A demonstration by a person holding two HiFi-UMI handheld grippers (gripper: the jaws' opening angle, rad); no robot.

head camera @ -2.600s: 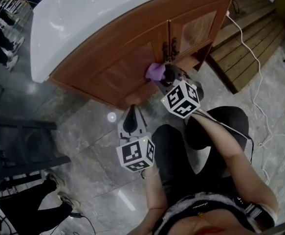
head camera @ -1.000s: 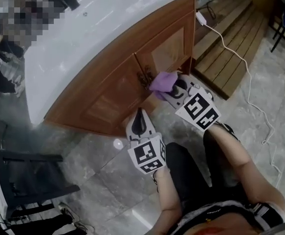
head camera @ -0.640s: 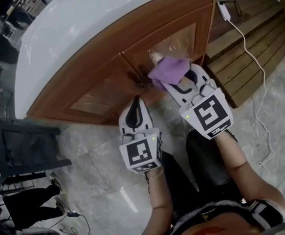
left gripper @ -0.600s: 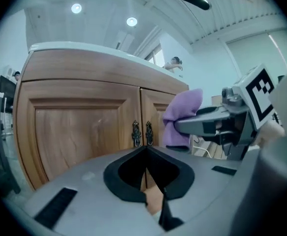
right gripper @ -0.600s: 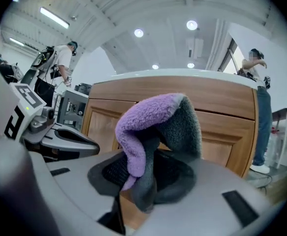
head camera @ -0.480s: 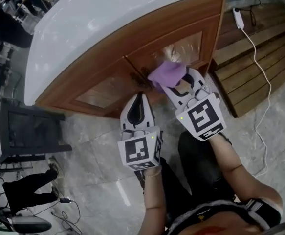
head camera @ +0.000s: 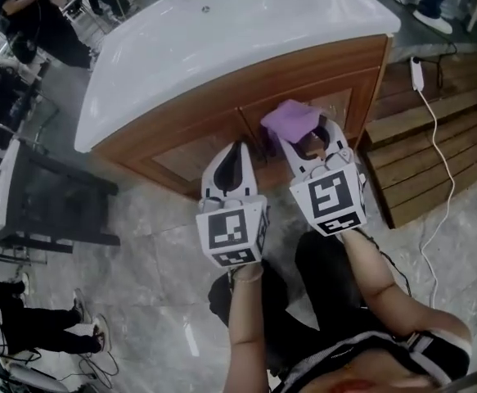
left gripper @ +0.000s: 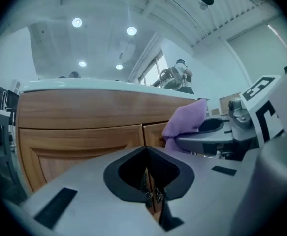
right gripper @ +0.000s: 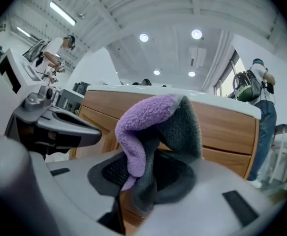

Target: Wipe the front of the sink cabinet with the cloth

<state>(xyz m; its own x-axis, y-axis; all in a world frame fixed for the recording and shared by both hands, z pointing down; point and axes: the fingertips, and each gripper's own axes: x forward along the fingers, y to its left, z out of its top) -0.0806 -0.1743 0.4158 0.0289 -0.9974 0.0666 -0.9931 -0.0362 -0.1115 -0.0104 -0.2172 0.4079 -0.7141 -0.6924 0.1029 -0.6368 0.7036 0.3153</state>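
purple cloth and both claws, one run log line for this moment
left claw: shut, empty | right claw: shut on purple cloth | cloth: at upper right-hand door of sink cabinet | contact: unclear

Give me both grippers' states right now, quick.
Left gripper: shut, nothing between its jaws.
Right gripper: shut on the purple cloth.

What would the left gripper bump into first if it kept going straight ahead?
Most likely the wooden cabinet front, about where its two doors meet by the little handles. The left gripper aims straight there with its fingers closed. Nothing seems to be in between, though depth is hard to judge.
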